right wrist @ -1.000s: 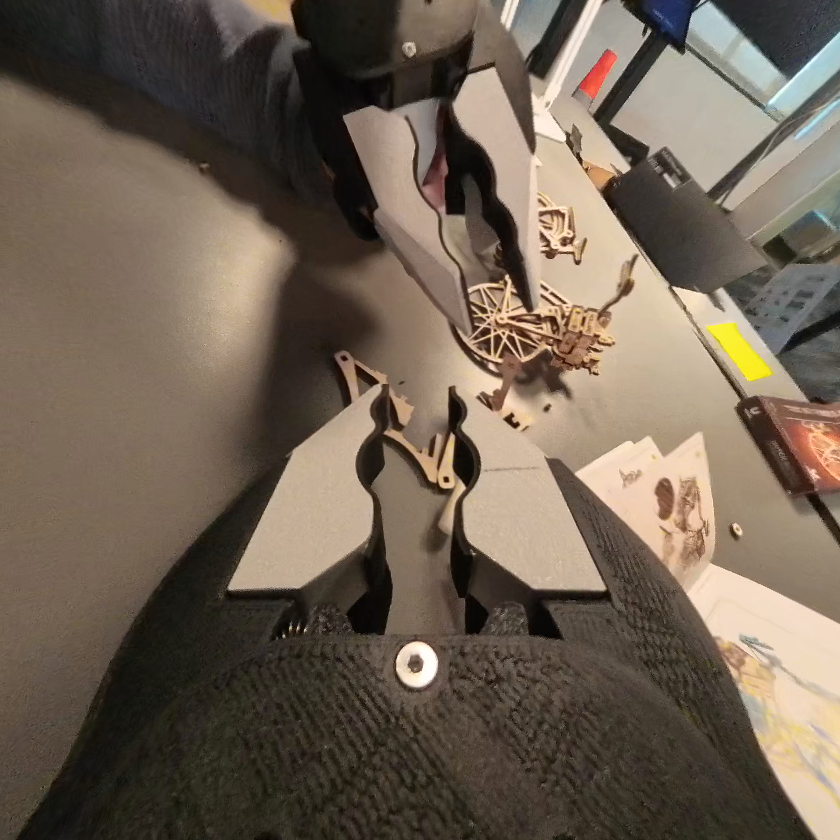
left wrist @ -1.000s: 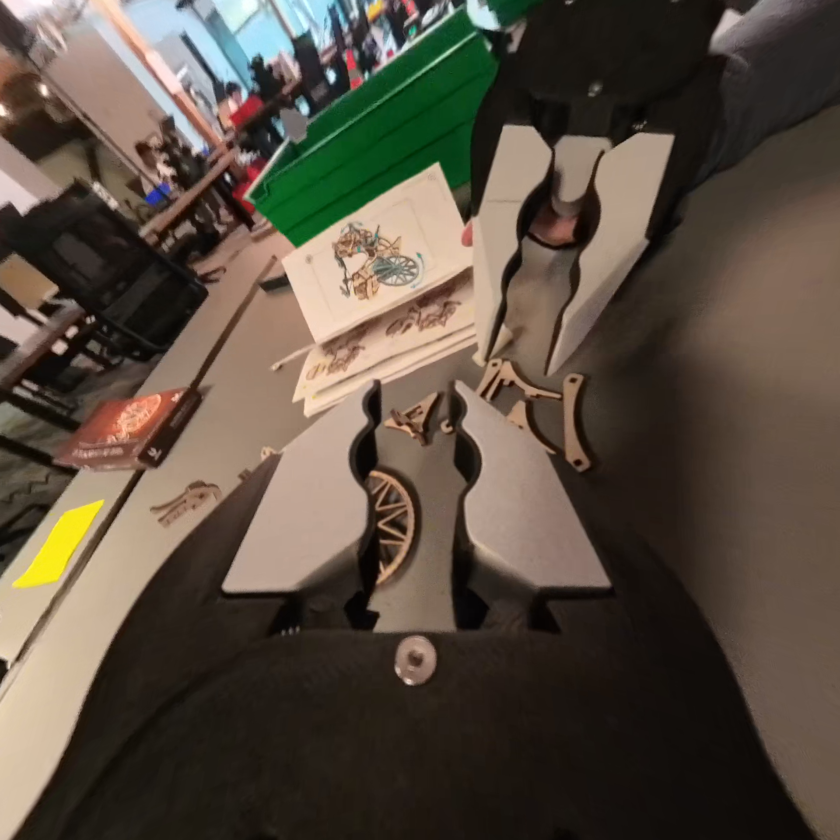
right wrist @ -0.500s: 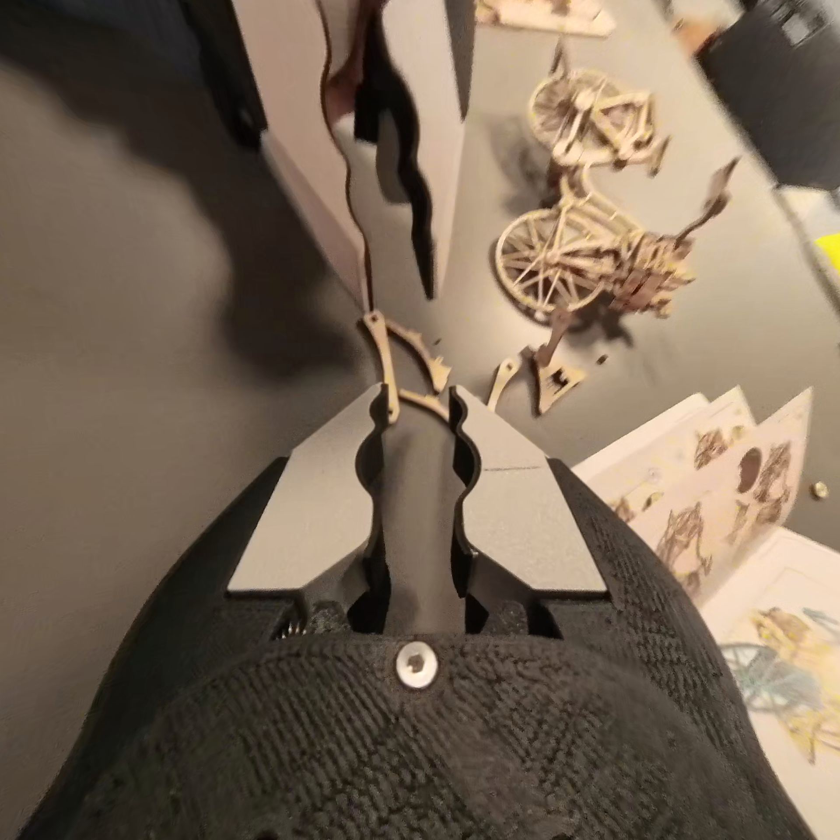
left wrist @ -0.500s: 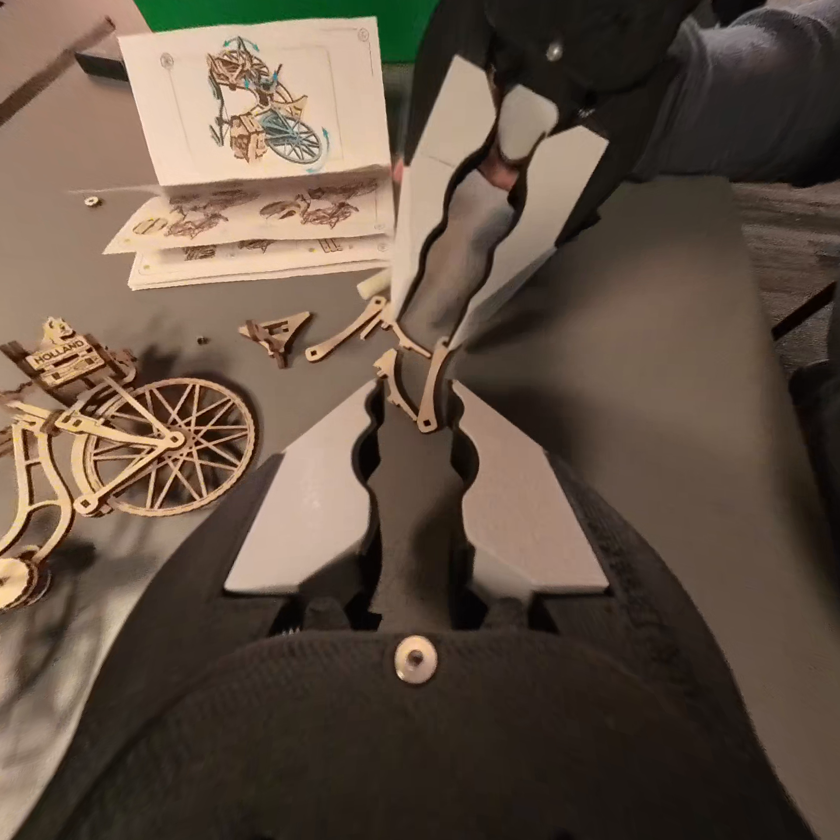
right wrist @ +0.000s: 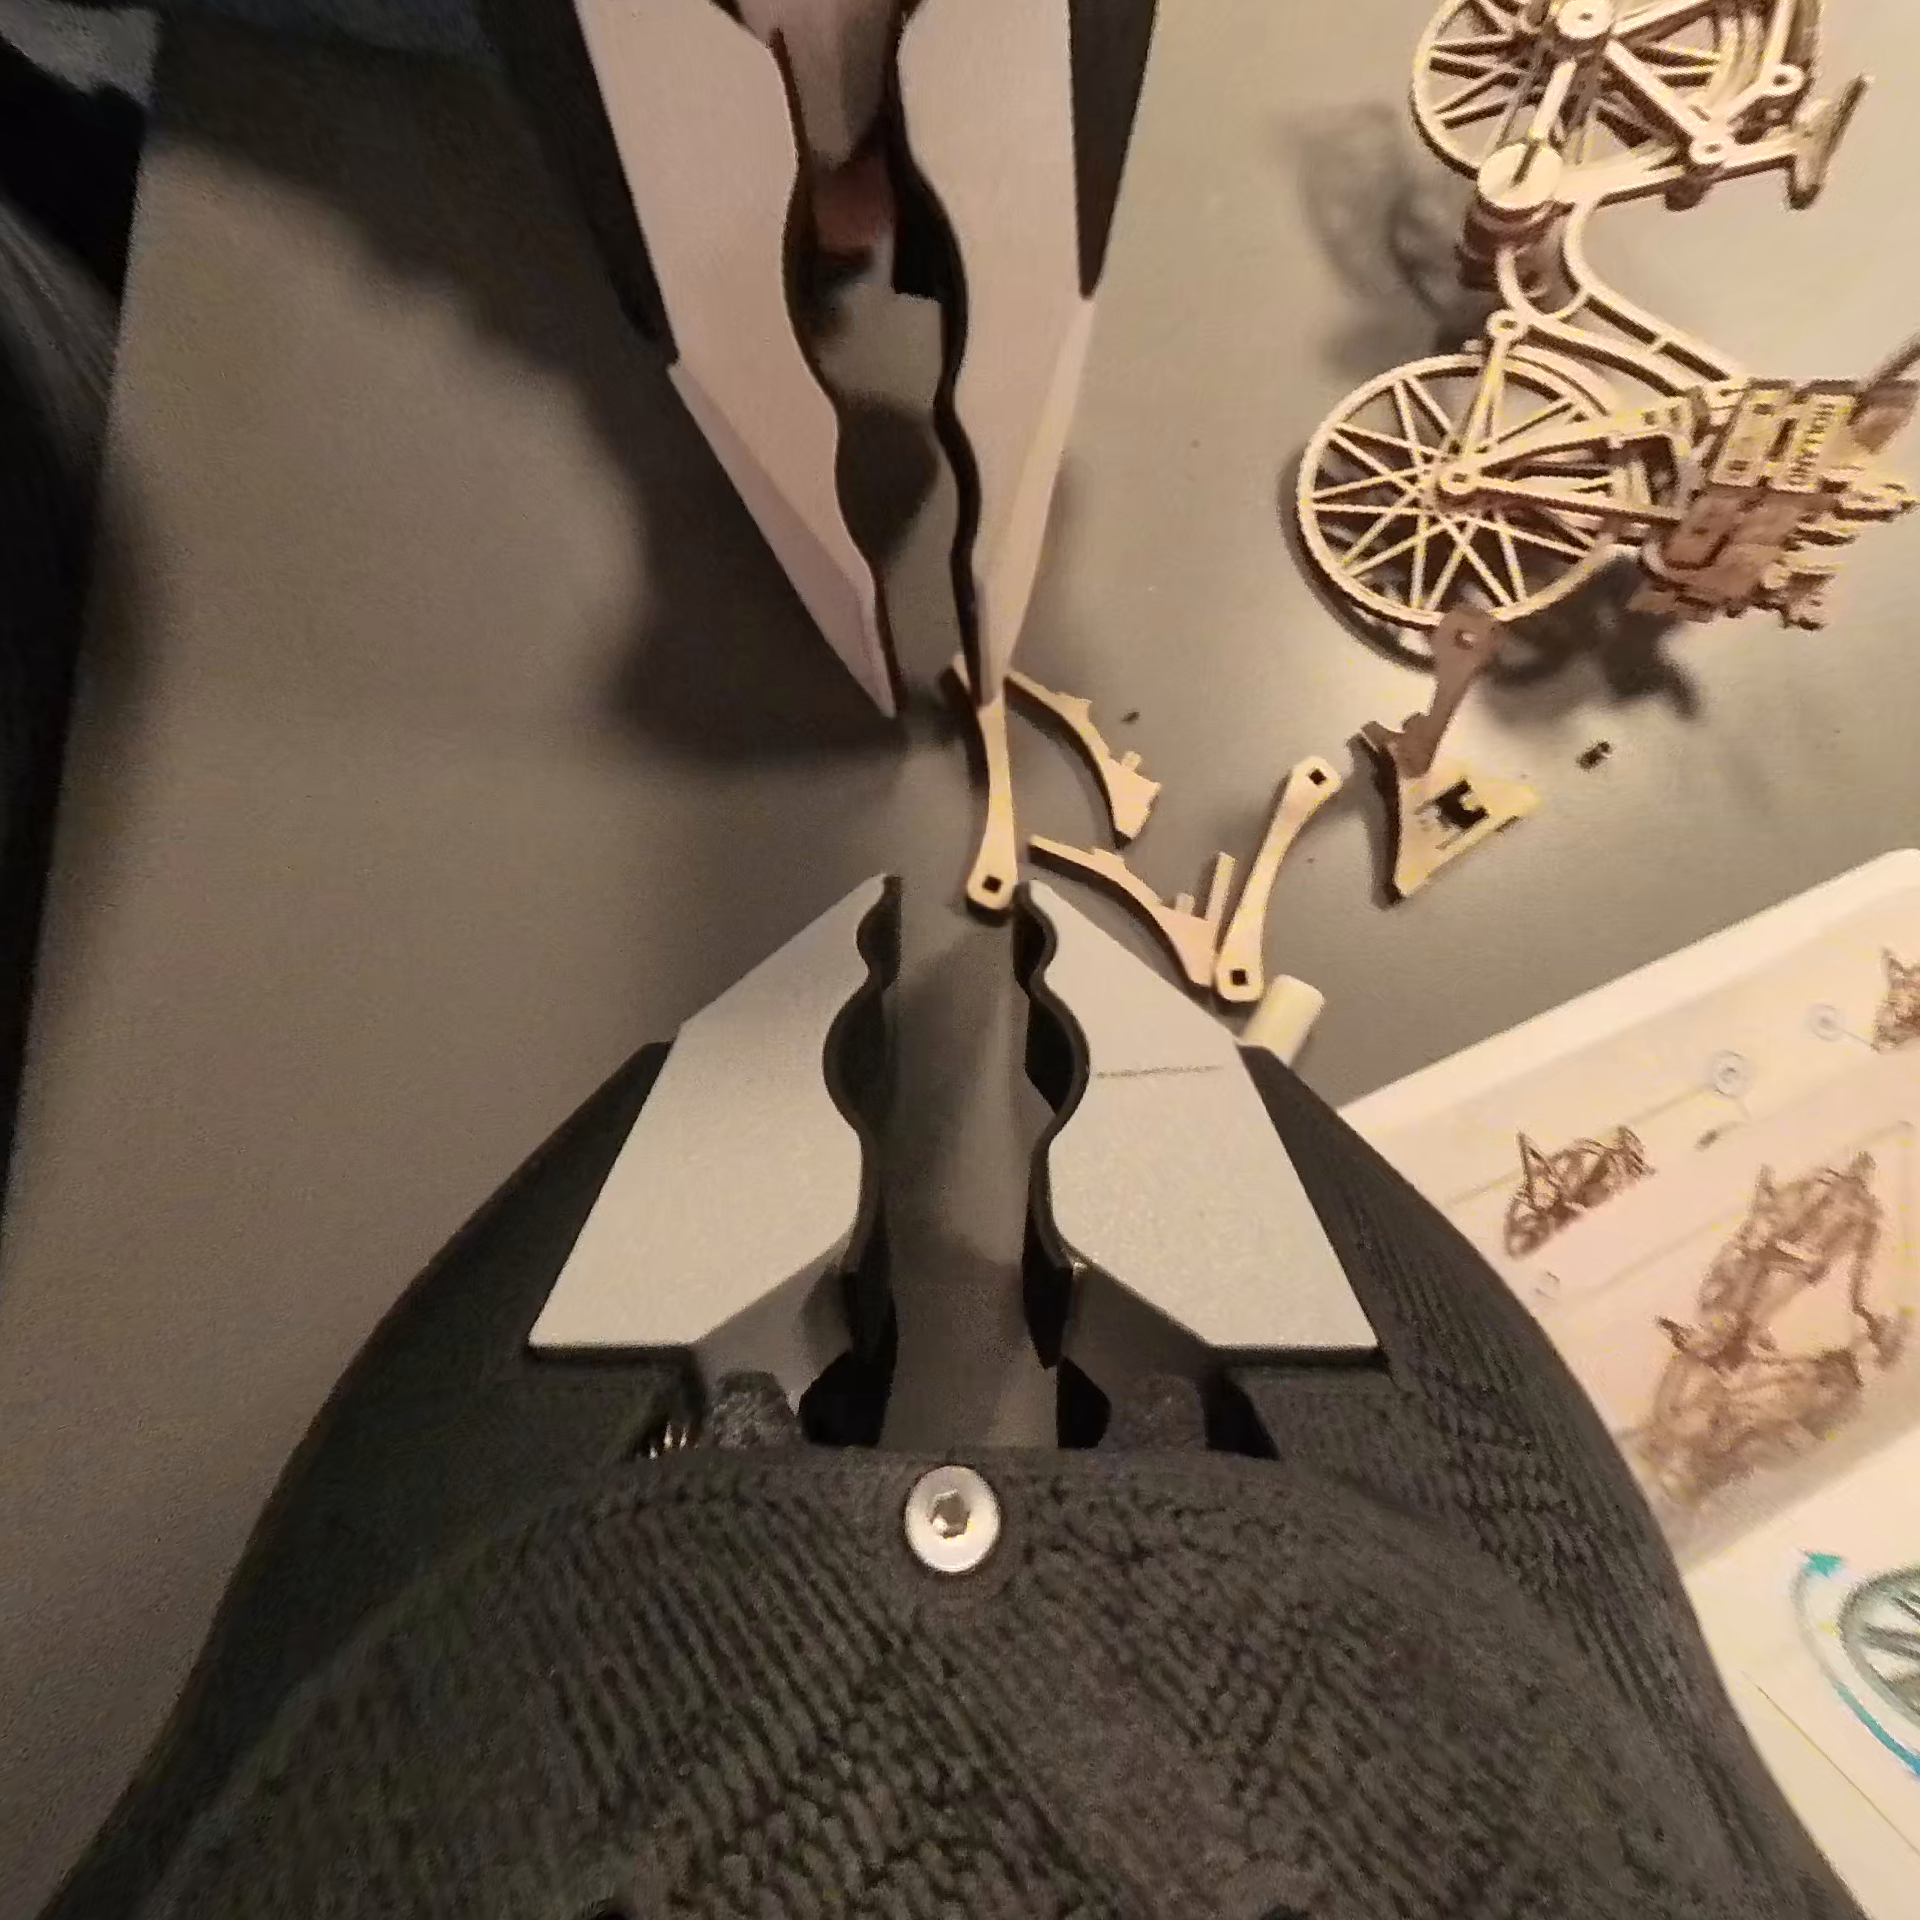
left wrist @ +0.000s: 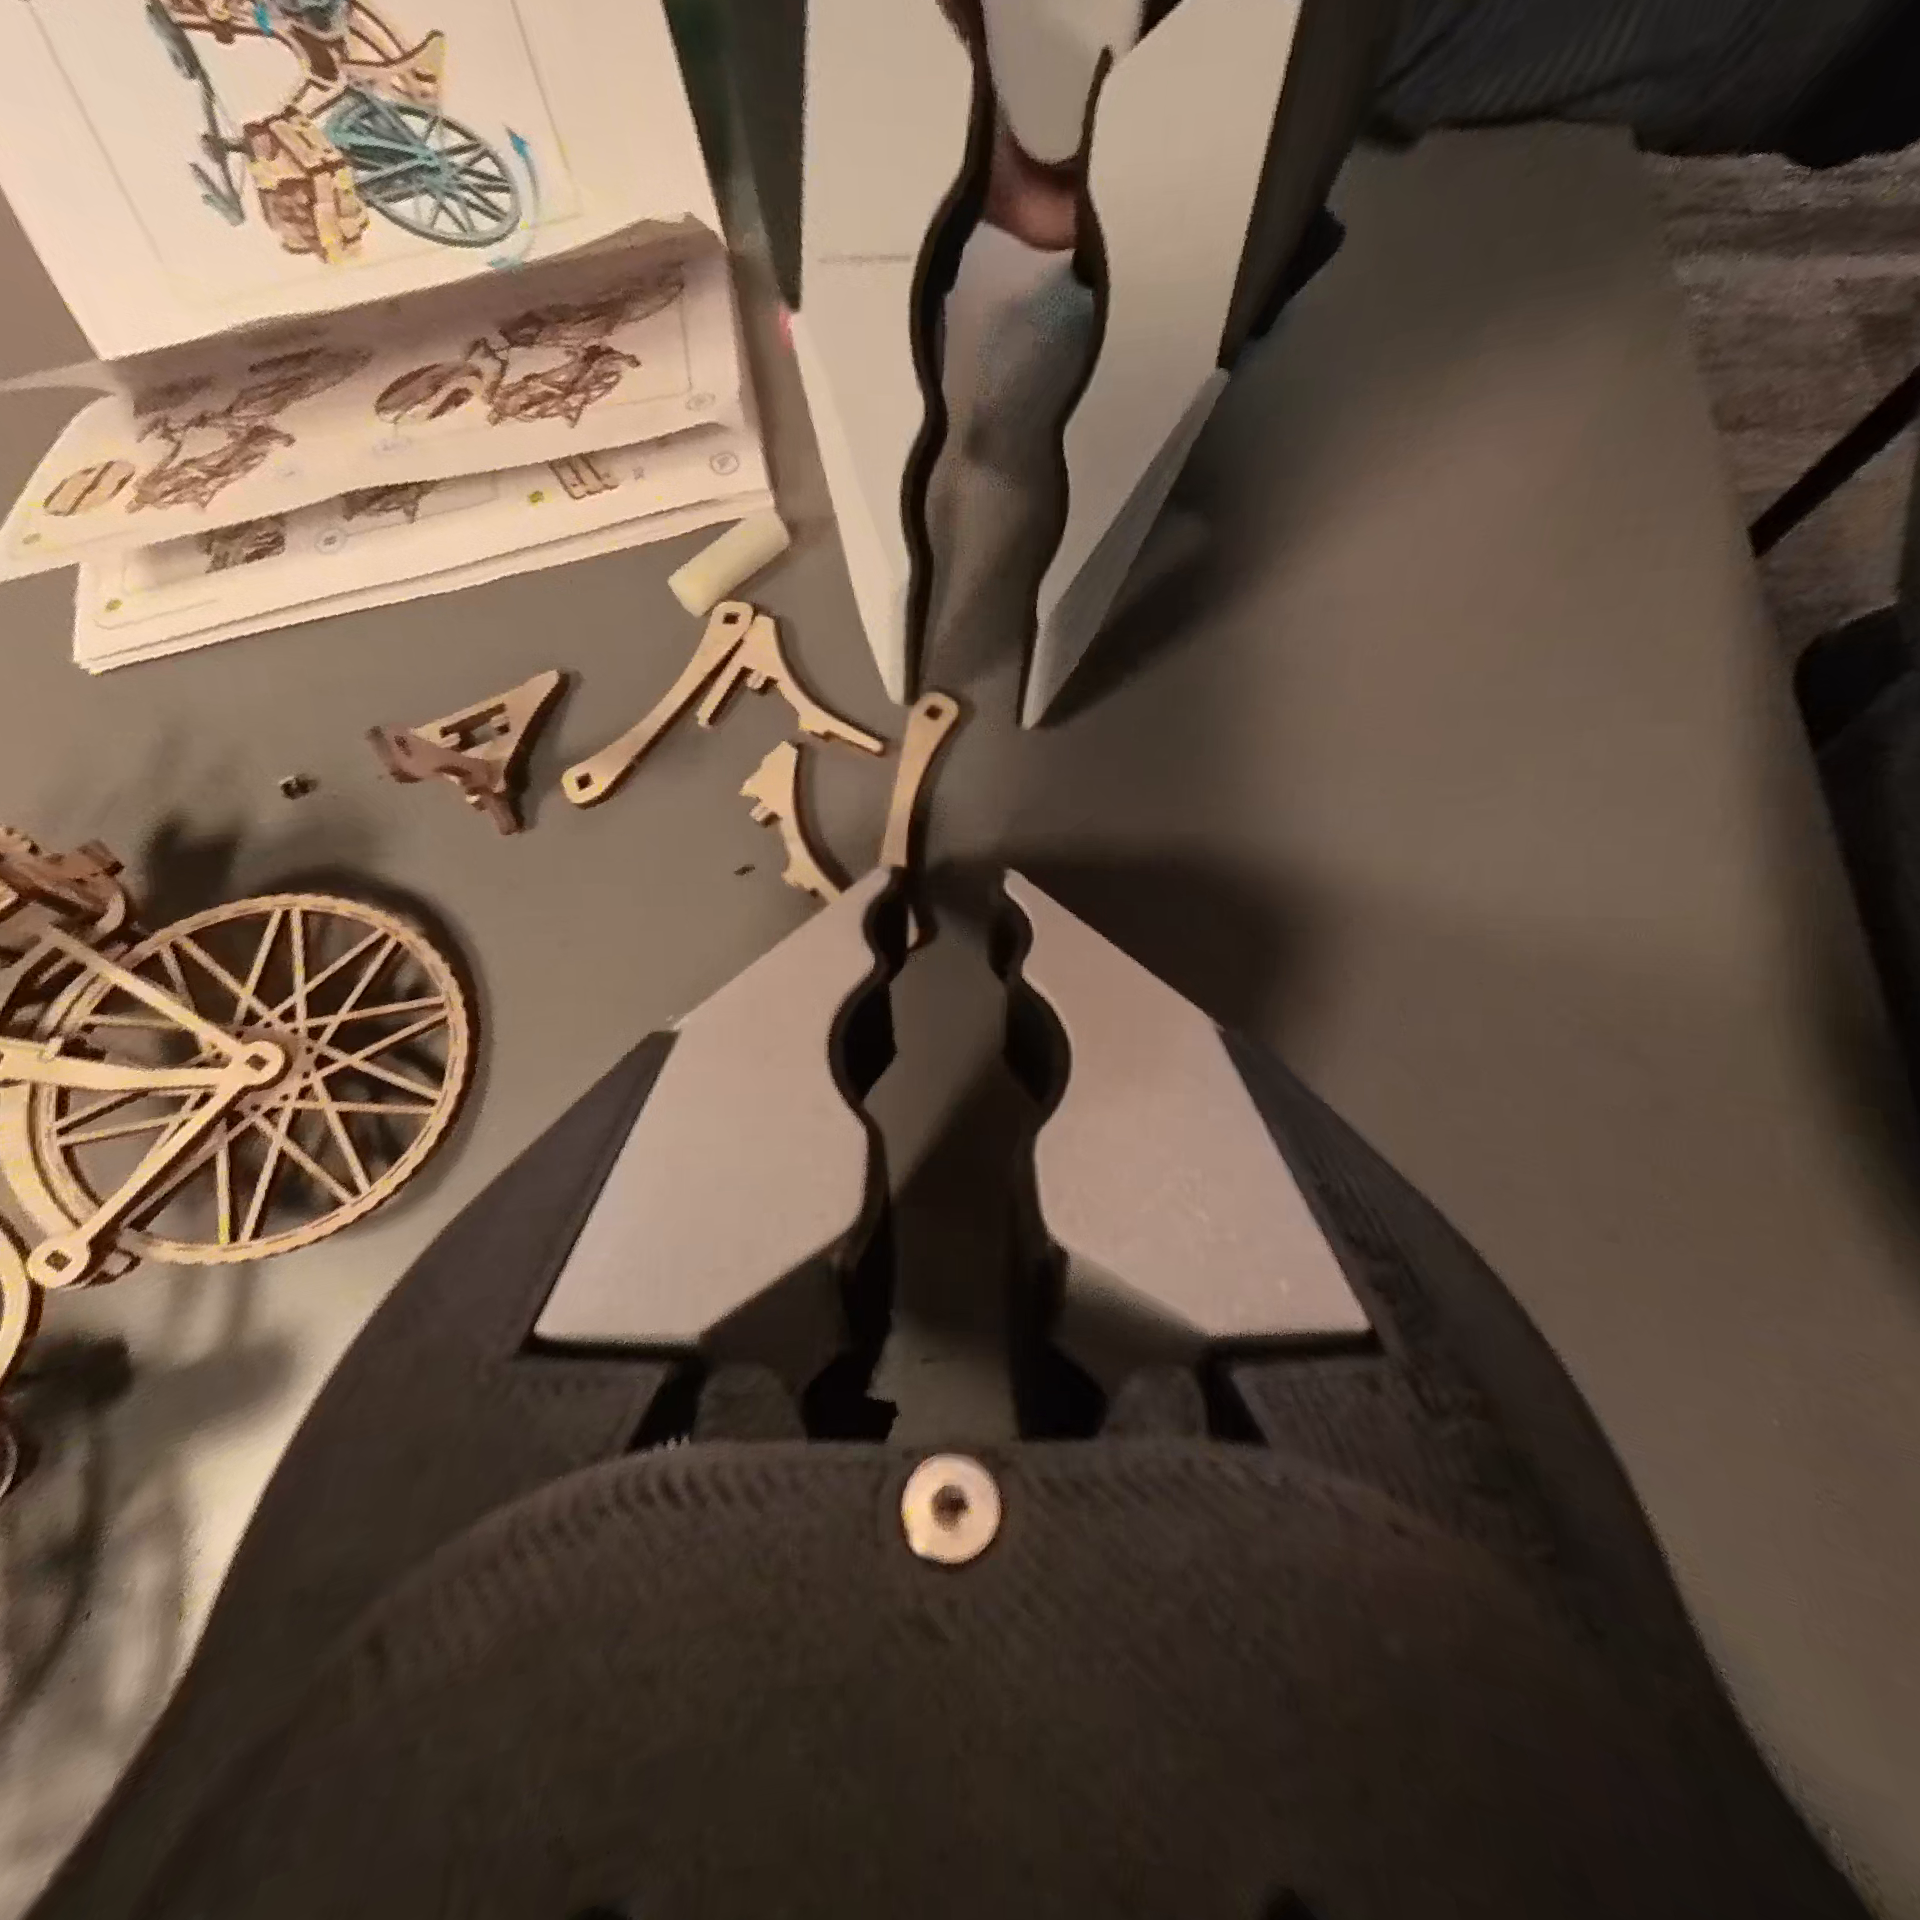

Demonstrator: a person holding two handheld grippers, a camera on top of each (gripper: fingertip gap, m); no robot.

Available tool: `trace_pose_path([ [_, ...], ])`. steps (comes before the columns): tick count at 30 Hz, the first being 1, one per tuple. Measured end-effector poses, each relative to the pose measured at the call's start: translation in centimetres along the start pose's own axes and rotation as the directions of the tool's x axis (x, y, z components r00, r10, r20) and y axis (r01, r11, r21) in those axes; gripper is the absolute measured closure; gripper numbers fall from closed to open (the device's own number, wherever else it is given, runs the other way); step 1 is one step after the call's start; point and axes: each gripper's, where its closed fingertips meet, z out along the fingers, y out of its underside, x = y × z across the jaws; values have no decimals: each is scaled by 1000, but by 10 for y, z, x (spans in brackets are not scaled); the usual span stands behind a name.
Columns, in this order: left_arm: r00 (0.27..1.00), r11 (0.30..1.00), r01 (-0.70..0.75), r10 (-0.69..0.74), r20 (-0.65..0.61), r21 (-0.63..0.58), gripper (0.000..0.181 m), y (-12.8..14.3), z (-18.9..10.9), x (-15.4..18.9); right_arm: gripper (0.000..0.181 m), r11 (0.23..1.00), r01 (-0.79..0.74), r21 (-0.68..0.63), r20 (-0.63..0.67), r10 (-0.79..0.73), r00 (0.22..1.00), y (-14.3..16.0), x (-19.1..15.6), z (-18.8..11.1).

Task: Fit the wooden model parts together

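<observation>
A thin wooden strut (left wrist: 914, 795) lies flat on the grey table (left wrist: 1403, 831) between my two grippers. My left gripper (left wrist: 945, 883) is open, and the strut's near end lies just inside its left fingertip. My right gripper (right wrist: 954, 888) is open, tips down at the strut's other end (right wrist: 989, 821), which lies by its right fingertip. Each gripper faces the other, with the right gripper (left wrist: 966, 707) in the left wrist view and the left gripper (right wrist: 935, 696) in the right wrist view. Two curved toothed pieces (right wrist: 1091, 748) (right wrist: 1122, 904), another strut (right wrist: 1273, 873) and a triangular sub-assembly (right wrist: 1444, 821) lie beside it.
A part-built wooden bicycle (right wrist: 1507, 499) lies further out, its wheel (left wrist: 249, 1081) at the left in the left wrist view. An open instruction booklet (left wrist: 364, 416) and a small white cylinder (left wrist: 727, 561) lie beyond the loose parts. A sleeve (left wrist: 1610, 62) shows behind the right gripper. Less than 4 cm separates the two grippers' tips. The strut (right wrist: 1273, 873) is about 5 cm from my right fingertips. The left camera catches it too, in the left wrist view (left wrist: 663, 690).
Both grippers have tipped down toward the table and closed in on the thin strut from opposite ends. The strut and the other parts lie as before.
</observation>
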Motion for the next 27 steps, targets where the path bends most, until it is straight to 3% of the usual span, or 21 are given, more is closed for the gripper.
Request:
trace_pose_path([
  [4,993,996,-85,84,-86,-5,175,4,-4,18,163,1000,15,11,60,-16,998,-5,-13,1],
  [9,998,998,-55,56,-22,18,167,1,-8,5,163,993,-24,119,-182,45,982,-20,28,-14],
  [11,999,1000,-2,1,32,29,166,0,-8,-7,162,991,-76,111,-215,99,972,-17,36,-12],
  [14,964,990,138,-144,223,39,167,4,-12,-45,162,986,-146,82,-239,162,957,-10,43,-5],
  [19,897,959,257,-284,340,122,166,9,-30,-75,167,985,-152,86,-283,171,944,-16,48,8],
  [24,849,958,254,-287,445,132,167,23,-54,-99,167,982,-10,189,-420,90,903,-50,55,12],
  [27,818,980,176,-197,540,91,166,38,-77,-118,168,975,-3,220,-435,101,895,-62,56,17],
])
